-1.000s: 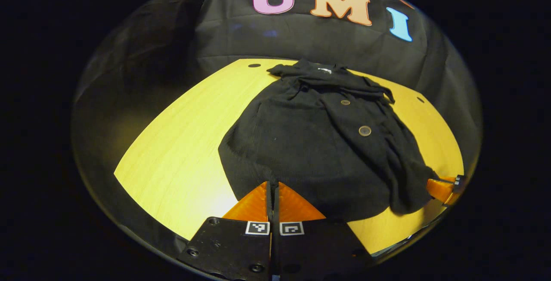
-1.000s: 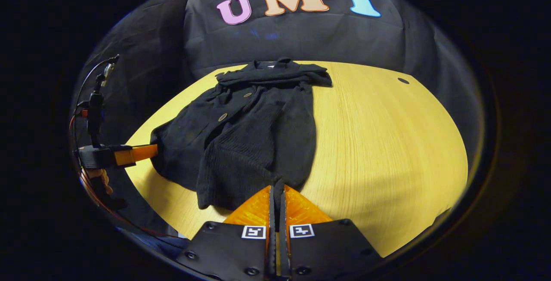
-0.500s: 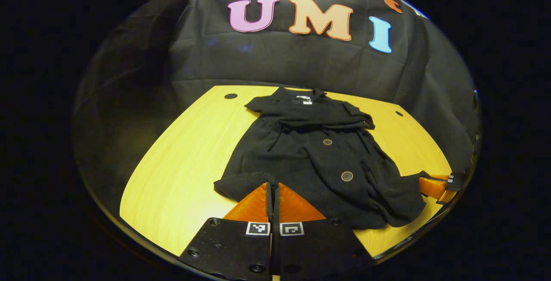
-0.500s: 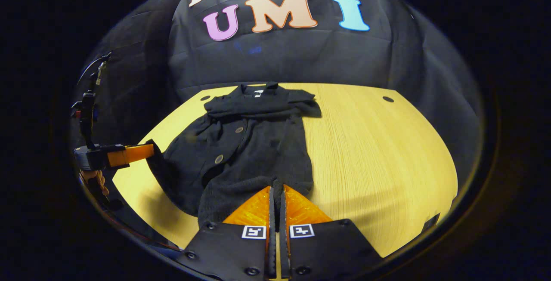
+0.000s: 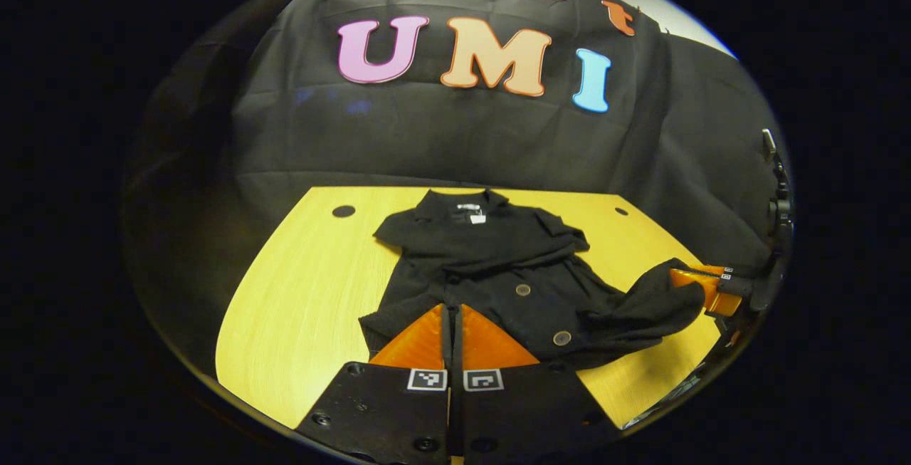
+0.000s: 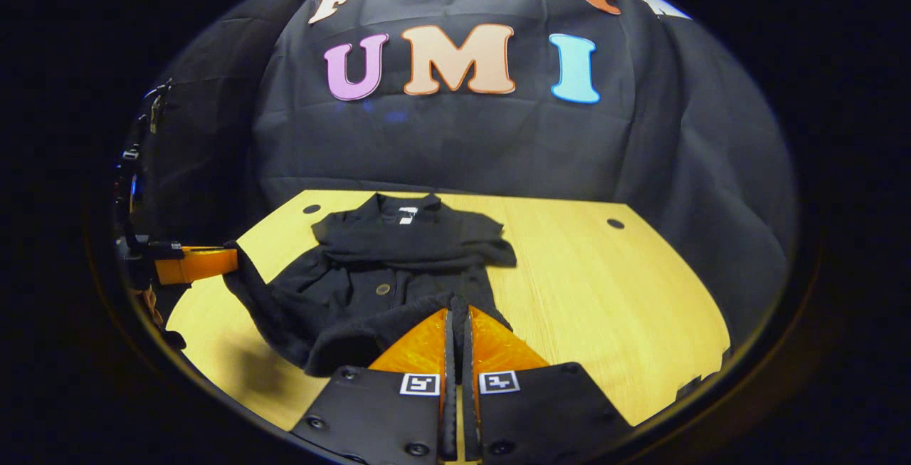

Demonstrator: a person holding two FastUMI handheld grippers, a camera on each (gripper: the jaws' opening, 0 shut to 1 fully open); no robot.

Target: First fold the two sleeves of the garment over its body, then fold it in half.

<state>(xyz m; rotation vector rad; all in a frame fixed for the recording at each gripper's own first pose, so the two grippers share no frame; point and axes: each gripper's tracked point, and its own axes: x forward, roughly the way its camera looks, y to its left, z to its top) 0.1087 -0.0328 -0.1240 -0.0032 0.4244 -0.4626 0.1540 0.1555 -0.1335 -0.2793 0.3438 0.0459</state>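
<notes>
A black buttoned garment [image 5: 498,265] lies on the yellow wooden table [image 5: 299,308], collar toward the booth wall, both sleeves folded across its chest. My left gripper [image 5: 451,306] is shut on the hem's left corner and holds it above the table. My right gripper [image 6: 457,308] is shut on the hem's other corner, also raised. In the left gripper view, the right gripper [image 5: 701,281] pinches cloth at the far right. The right gripper view has the left gripper [image 6: 213,262] at the far left holding cloth. The garment [image 6: 384,280] sags between the two lifted corners.
The table [image 6: 605,294] has small dark holes [image 5: 344,211] [image 6: 615,223] near its back corners. Black cloth wall stands right behind the collar. Bare wood lies to either side of the garment.
Both grippers have risen and drawn back with the hem corners. The lower half of the garment has come off the table and now hangs in a fold toward the collar.
</notes>
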